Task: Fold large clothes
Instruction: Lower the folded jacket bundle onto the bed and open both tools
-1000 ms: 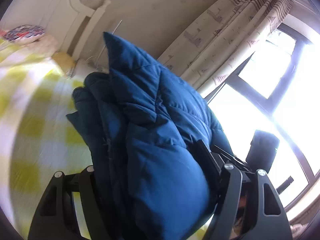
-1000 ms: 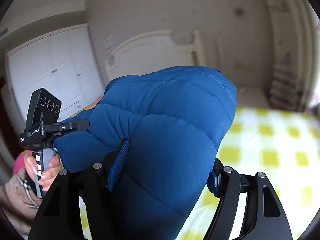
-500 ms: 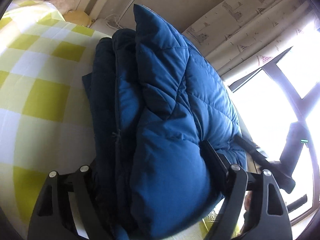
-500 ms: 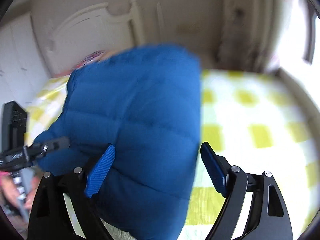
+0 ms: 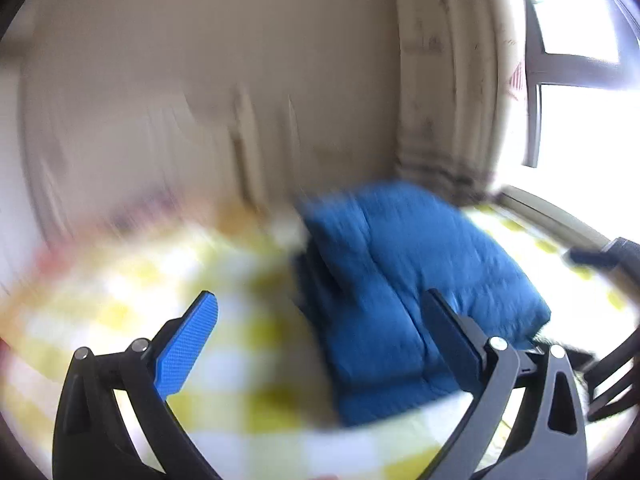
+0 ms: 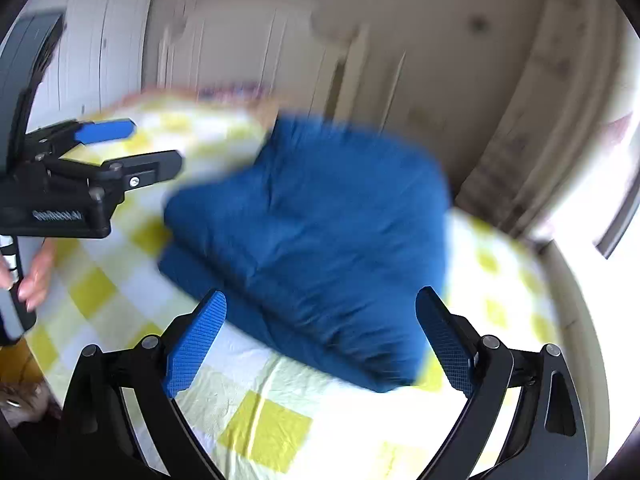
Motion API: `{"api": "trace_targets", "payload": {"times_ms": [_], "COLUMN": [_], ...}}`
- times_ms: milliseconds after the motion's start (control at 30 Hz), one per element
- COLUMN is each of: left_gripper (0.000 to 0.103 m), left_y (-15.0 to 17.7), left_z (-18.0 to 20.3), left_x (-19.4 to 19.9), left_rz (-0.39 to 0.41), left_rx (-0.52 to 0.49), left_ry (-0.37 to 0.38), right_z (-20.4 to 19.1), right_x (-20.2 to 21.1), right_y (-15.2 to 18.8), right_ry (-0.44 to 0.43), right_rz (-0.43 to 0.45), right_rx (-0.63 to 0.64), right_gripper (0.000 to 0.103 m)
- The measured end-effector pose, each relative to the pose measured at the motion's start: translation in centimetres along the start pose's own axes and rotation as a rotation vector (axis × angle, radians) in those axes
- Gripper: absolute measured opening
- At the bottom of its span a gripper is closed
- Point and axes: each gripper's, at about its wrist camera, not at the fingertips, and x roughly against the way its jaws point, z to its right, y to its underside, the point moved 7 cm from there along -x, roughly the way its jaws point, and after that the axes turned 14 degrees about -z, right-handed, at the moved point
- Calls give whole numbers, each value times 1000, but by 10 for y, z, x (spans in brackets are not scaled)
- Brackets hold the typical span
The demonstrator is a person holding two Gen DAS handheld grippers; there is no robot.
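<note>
Blue ribbed pads line the fingers of the right gripper, which stand wide apart at the bottom of the right wrist view with nothing between them but bedsheet and the near edge of the jacket. Just beyond those fingertips the jacket, a puffy blue quilted one, lies folded into a thick block on the sheet (yellow and white checks, lightly creased near the camera). Its near corner sits close to the right-hand finger, though motion blur makes it hard to say whether they touch. To the left, the left gripper hangs over the sheet beside the jacket and apart from it, its fingers spread and empty, with a hand wrapped round the handle below. In the left wrist view the left gripper shows the same spread, one blue pad plain on the left finger, holding nothing; the jacket lies ahead and to the right, part of it hidden behind the right finger. Farther off, past the jacket, a pale headboard and wall stand blurred, and a patterned curtain hangs beside a bright window on the right.
</note>
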Motion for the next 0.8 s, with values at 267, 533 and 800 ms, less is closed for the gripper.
{"api": "trace_targets", "payload": {"times_ms": [267,533,800], "left_gripper": [101,101,101], "left_y": [-27,31,61], "left_z": [17,58,69], "left_x": [99,81,69], "left_rz": [183,66,-2], "left_rx": [60,53,51], "left_ry": [-81,-17,-5], "right_z": [58,32,22], "right_x": [122,71,51], "right_y": [-16,49,73], "right_ry": [64,27,-21], "right_rz": [334,104,57], "right_rx": [-182,-215,-239], "right_gripper": [98,98,98]}}
